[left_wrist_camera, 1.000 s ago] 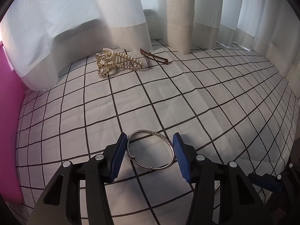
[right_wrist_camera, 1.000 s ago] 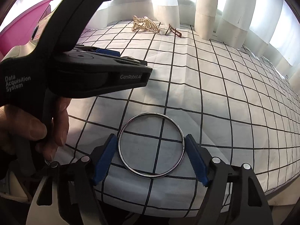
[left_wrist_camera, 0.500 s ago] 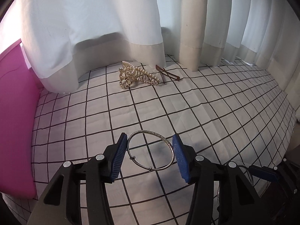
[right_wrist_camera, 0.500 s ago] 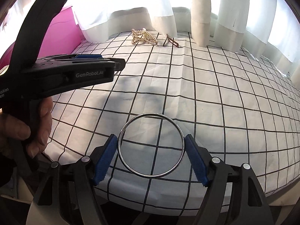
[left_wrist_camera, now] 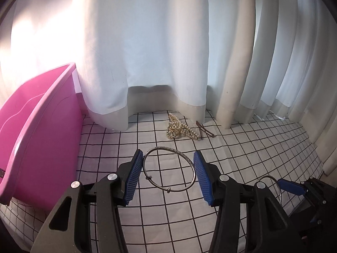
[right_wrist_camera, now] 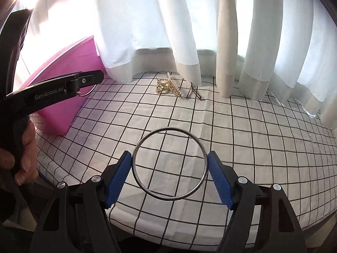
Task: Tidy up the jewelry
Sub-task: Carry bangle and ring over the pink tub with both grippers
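obstacles: tall pink plastic bin (left_wrist_camera: 42, 139) standing left | white curtain folds (left_wrist_camera: 160, 59) hanging behind and right of bin | free: checked white tablecloth (right_wrist_camera: 242, 139) lying open right of bin

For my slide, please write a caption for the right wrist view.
Right gripper holds a plain silver bangle above the checked cloth.
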`<state>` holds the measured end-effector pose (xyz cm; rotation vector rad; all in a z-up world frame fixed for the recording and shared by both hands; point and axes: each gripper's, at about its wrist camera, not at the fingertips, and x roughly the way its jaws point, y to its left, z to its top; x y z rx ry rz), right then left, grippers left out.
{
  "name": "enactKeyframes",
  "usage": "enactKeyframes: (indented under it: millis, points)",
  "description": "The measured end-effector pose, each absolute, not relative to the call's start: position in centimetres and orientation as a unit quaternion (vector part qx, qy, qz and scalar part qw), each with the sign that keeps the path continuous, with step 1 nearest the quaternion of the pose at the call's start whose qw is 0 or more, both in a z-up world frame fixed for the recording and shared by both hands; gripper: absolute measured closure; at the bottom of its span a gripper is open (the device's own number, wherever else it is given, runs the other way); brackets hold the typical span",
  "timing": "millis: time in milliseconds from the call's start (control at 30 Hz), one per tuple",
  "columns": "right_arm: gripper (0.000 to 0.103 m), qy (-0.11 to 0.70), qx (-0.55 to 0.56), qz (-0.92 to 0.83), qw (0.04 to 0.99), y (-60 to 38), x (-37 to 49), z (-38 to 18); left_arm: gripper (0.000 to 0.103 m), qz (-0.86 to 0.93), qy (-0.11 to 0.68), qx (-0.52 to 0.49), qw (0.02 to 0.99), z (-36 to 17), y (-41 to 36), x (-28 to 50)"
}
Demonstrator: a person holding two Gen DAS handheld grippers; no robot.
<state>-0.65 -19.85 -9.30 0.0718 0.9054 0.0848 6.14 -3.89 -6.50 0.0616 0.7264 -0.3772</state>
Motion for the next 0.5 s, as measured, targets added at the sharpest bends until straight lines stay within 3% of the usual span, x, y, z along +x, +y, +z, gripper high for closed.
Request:
enactKeyframes:
  millis: [500]
  points:
    - [0.032, 0.343, -0.003, 0.154, 0.927, -14.5, 5.1, 0.3, 0.055, -0.035, 0.292, -0.026, 0.956, 2.2, 6.1, 4.0]
